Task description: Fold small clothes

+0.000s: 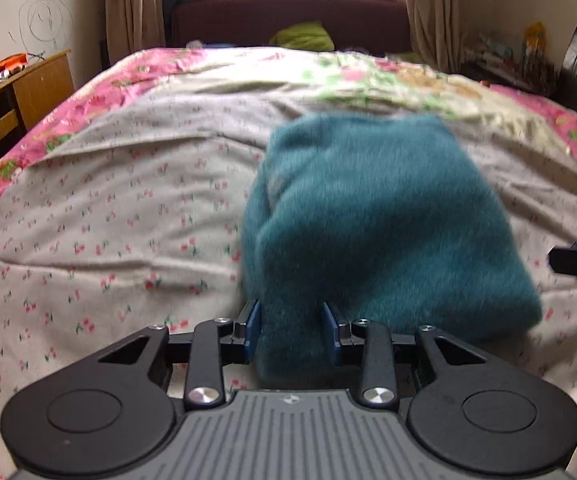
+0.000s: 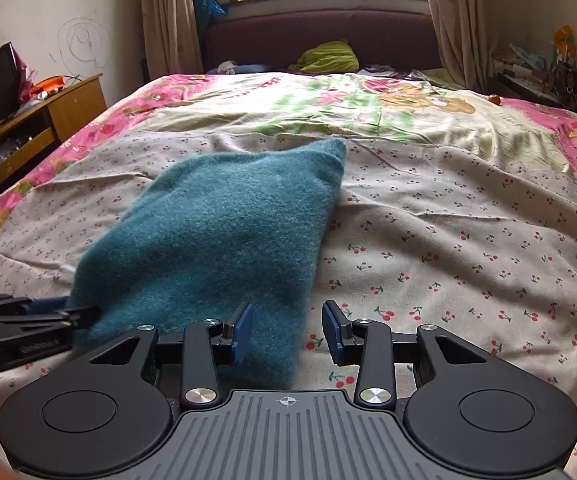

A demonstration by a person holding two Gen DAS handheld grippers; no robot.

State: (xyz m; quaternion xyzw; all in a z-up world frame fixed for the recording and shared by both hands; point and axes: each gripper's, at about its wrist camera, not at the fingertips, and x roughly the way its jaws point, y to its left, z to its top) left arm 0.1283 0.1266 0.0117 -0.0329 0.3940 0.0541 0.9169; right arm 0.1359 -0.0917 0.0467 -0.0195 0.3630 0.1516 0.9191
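Garment [image 2: 224, 220]: fuzzy teal. Sheet [image 2: 468, 240]: beige, small red cherry print. Quilt [image 2: 328, 100]: pink border, green-yellow cartoon panel. Headboard [image 2: 320, 36]: maroon. Pillow [image 2: 328, 56]: lime green. Gripper pads [image 2: 242, 334]: blue.

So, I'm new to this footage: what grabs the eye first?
A fuzzy teal garment lies mid-bed on the cherry-print sheet. The left gripper has its near edge between its fingers; the right gripper sits open at its corner. Behind, a bright pink floral quilt.

One teal fuzzy garment [image 2: 216, 232], two grippers, one bed [image 2: 468, 240], one green pillow [image 2: 328, 56], one wooden desk [image 2: 68, 108], two curtains
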